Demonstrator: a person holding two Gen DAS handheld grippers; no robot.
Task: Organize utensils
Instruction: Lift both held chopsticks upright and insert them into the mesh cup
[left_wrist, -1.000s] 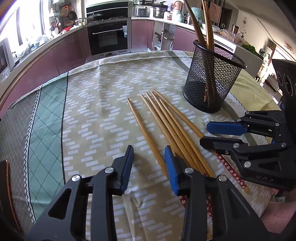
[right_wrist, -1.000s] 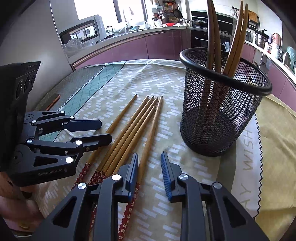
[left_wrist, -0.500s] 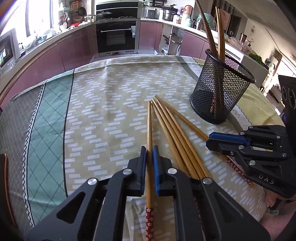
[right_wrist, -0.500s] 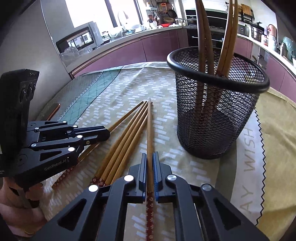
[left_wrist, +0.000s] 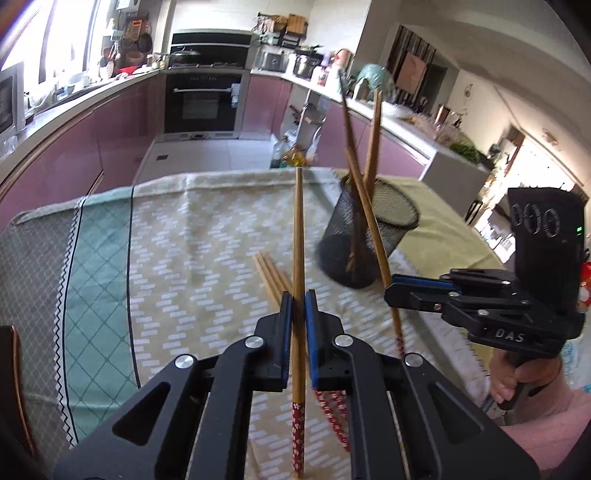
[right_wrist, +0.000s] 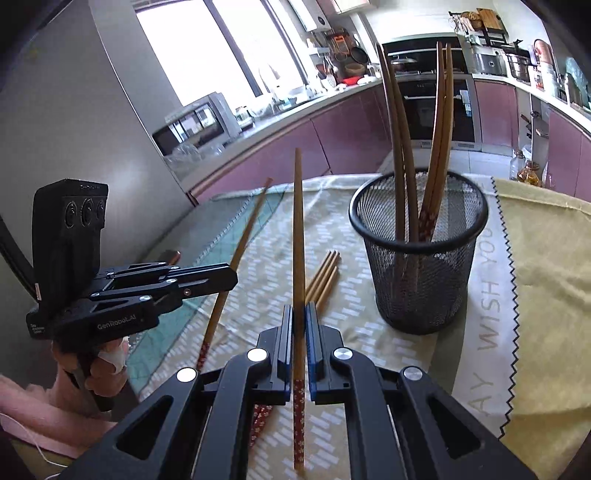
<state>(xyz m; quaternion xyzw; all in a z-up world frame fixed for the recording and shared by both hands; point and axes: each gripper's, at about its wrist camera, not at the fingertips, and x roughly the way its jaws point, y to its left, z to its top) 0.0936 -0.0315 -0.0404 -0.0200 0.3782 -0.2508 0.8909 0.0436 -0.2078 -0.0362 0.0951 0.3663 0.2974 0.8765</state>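
Observation:
My left gripper (left_wrist: 298, 299) is shut on a wooden chopstick (left_wrist: 297, 236) with a red flowered end, held above the table. My right gripper (right_wrist: 299, 314) is shut on another such chopstick (right_wrist: 298, 229), also lifted. Each gripper shows in the other's view: the right one (left_wrist: 395, 290) with its chopstick (left_wrist: 373, 229), the left one (right_wrist: 231, 277) with its chopstick (right_wrist: 240, 251). A black mesh holder (right_wrist: 419, 258) stands on the table to the right with several chopsticks upright in it; it also shows in the left wrist view (left_wrist: 364, 240). Three chopsticks (right_wrist: 325, 277) lie on the cloth.
A patterned tablecloth (left_wrist: 184, 258) covers the table, with a green checked band (left_wrist: 99, 273) at the left. A yellow cloth (right_wrist: 546, 280) lies right of the holder. Kitchen counters and an oven (left_wrist: 203, 99) stand beyond the table's far edge.
Both grippers closed on a chopstick each and have lifted them off the table. Fewer chopsticks lie on the cloth. Both views have tilted up.

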